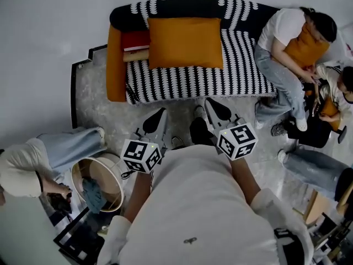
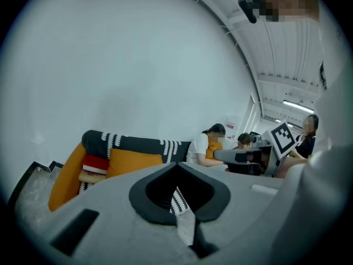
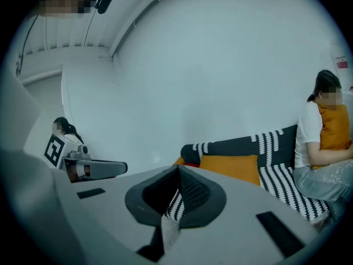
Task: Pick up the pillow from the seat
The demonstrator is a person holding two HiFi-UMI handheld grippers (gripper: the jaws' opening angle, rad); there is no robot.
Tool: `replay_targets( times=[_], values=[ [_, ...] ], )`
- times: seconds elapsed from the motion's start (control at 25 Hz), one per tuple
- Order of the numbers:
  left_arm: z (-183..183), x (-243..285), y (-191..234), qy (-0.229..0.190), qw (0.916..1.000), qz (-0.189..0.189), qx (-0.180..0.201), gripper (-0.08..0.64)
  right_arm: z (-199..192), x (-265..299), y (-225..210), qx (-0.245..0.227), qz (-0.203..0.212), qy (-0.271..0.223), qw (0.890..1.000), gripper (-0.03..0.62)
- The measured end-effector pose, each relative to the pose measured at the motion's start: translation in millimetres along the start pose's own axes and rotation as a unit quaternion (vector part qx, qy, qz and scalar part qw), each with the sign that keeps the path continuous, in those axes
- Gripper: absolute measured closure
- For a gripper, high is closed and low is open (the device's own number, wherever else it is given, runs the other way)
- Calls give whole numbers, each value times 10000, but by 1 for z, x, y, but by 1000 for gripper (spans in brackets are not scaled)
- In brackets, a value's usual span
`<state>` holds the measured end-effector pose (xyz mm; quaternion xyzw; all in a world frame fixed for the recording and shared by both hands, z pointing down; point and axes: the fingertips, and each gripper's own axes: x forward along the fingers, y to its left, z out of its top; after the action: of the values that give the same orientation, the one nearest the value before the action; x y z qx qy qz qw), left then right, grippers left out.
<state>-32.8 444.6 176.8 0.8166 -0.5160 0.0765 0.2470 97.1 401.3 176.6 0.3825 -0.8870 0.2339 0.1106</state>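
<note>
An orange pillow (image 1: 185, 42) leans against the backrest of a black-and-white striped sofa (image 1: 242, 65), left of its middle. It also shows in the left gripper view as the pillow (image 2: 135, 162) and in the right gripper view as the pillow (image 3: 231, 167), beyond the jaws. My left gripper (image 1: 161, 115) and right gripper (image 1: 211, 105) hover side by side over the floor in front of the sofa, pointing toward it. Both are shut with nothing between their jaws, well short of the pillow. Left gripper (image 2: 176, 165) and right gripper (image 3: 177, 168) show their jaw tips pressed together.
A red and a beige cushion (image 1: 136, 46) lie beside the orange armrest (image 1: 115, 65). A person (image 1: 284, 59) hugging an orange cushion sits at the sofa's right end, and another person (image 1: 336, 93) is beyond. At lower left are a person (image 1: 33, 164) and a round basket (image 1: 113, 167).
</note>
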Motion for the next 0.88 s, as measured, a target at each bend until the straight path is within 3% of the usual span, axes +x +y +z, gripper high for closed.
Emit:
replay_targets(
  times=[0.44,0.88],
  values=[
    [35,82,-12,-13,9995,310,40,549,39,25,-81,70,358,85,9993,584],
    [29,102,12,258,9971,680,-210,549,20,40,-110,368,432,486,9972,584]
  ],
)
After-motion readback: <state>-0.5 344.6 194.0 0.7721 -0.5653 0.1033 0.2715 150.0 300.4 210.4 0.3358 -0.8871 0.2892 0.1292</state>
